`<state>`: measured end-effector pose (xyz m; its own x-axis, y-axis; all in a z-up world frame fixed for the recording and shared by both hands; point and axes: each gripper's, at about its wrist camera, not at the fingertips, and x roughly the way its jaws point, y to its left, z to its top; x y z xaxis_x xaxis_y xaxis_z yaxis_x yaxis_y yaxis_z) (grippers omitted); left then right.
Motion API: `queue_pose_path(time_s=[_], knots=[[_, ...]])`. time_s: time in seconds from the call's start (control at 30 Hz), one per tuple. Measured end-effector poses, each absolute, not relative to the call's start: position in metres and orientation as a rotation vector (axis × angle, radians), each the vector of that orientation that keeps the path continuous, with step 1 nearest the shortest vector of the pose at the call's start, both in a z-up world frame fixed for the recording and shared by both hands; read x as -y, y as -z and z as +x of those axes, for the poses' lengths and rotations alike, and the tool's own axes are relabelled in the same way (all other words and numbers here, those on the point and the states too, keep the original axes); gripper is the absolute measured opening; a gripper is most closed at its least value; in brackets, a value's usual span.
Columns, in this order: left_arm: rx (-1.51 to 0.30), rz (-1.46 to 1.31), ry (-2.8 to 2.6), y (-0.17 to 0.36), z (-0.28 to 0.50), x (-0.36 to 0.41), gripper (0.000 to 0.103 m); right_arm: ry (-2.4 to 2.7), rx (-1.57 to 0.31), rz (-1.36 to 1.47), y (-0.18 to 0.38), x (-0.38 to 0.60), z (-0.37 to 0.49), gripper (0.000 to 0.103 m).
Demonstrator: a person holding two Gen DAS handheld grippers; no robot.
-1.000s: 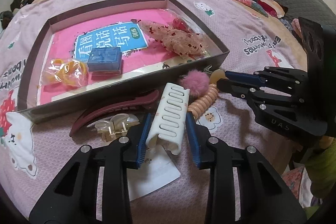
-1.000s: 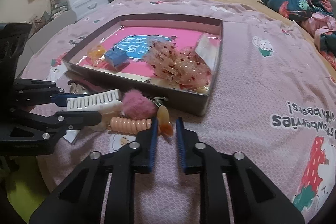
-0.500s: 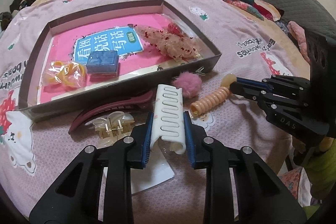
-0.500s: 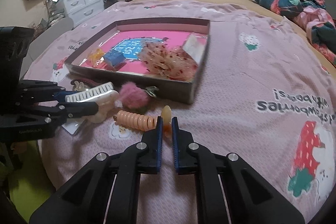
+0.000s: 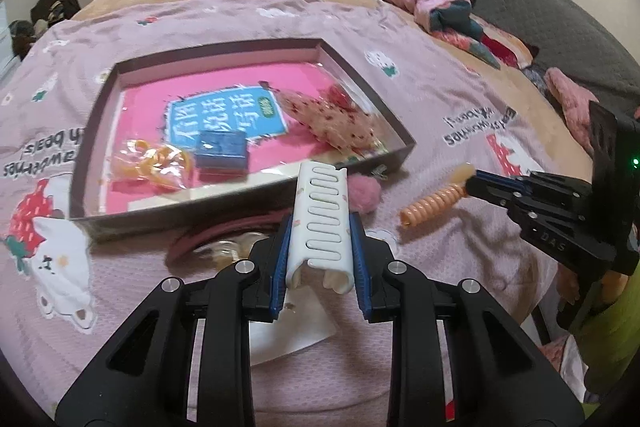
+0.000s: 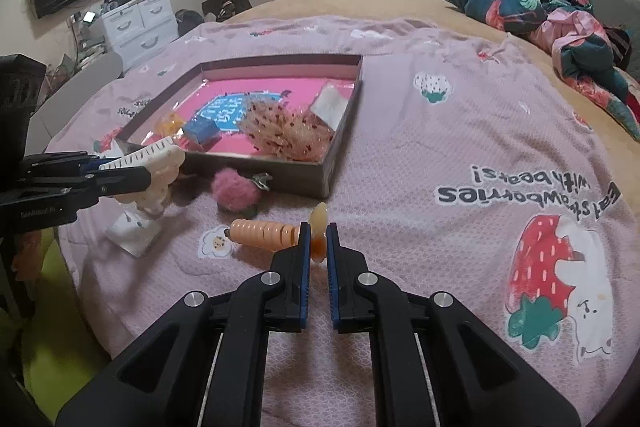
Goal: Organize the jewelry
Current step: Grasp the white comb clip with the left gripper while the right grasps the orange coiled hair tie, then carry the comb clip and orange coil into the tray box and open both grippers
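While the box [image 5: 400, 131] already holds a few pieces, left claw [image 5: 320, 251] grips the white hair clip [image 5: 322, 223] and right claw [image 6: 318, 247] pinches the orange spiral tie [image 6: 264, 233]. Pink pompom [image 6: 234, 189] and dark red clip [image 5: 224, 233] are left on the bed [image 6: 460, 147], so roughly half done.

Left tool [image 5: 319, 259]: fingers closed on white hair clip [image 5: 322, 223], clip raised, pointing forward. Right tool [image 6: 318, 241]: fingers pinched on amber end of coil hair tie [image 6: 266, 233], low over bed.

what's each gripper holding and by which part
Left gripper clamps the white claw clip across its near end. Right gripper pinches the orange spiral hair tie by its amber charm.
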<state>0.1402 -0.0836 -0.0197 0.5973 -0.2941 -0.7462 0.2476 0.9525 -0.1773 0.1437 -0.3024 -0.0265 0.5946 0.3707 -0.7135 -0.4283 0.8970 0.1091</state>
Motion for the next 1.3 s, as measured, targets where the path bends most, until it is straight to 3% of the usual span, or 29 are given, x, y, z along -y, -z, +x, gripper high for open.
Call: queue_pose_path(time_s=[0.63, 1.3], knots=[[-0.810, -0.184, 0.180, 0.001, 0.144, 0.004, 0.019, -0.550, -0.722, -0.106, -0.013, 0.244, 0.160, 0.007], [-0.781, -0.217, 0.086, -0.003, 0.179, -0.037, 0.019, -0.536, -0.695, -0.101, -0.016, 0.208, 0.212, 0.007]])
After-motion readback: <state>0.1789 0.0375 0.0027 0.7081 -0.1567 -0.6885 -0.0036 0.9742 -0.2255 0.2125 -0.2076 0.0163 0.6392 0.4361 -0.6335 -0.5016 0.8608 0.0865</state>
